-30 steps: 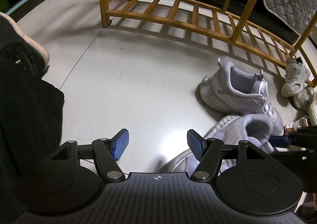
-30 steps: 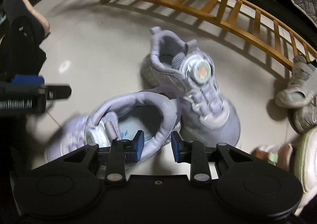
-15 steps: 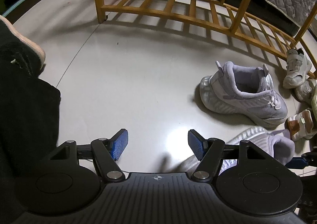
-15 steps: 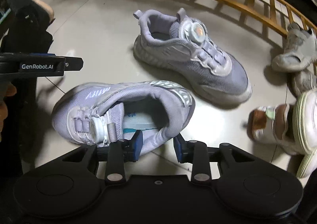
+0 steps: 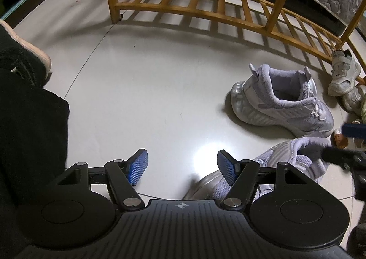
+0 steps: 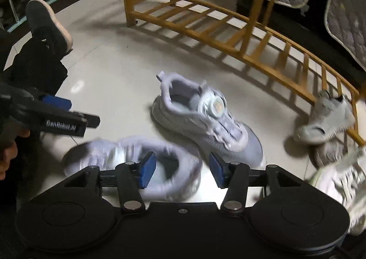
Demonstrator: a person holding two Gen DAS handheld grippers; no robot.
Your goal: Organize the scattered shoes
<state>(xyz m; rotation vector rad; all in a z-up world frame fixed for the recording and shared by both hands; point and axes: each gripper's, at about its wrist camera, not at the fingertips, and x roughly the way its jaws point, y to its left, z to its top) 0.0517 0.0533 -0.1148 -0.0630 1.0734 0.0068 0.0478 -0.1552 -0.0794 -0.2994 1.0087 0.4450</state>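
The pale lilac mesh sneaker with a dial lace [image 6: 205,119] sat mid-frame on the floor, its blurred twin [image 6: 137,163] lower left. Both looked light and squashy, so I'd pinch the padded heel collar. Right gripper [image 6: 180,169] was opening, pads clear of the twin's collar; left gripper [image 5: 181,166] gaped, empty.

Lilac sneakers [image 6: 205,119] beside wooden rack [image 6: 228,23]

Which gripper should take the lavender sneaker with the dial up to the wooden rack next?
Probably the right gripper. Its jaws are opening off the near lavender shoe, and the dial sneaker lies just ahead. The left gripper faces bare floor, sneaker off to its side.
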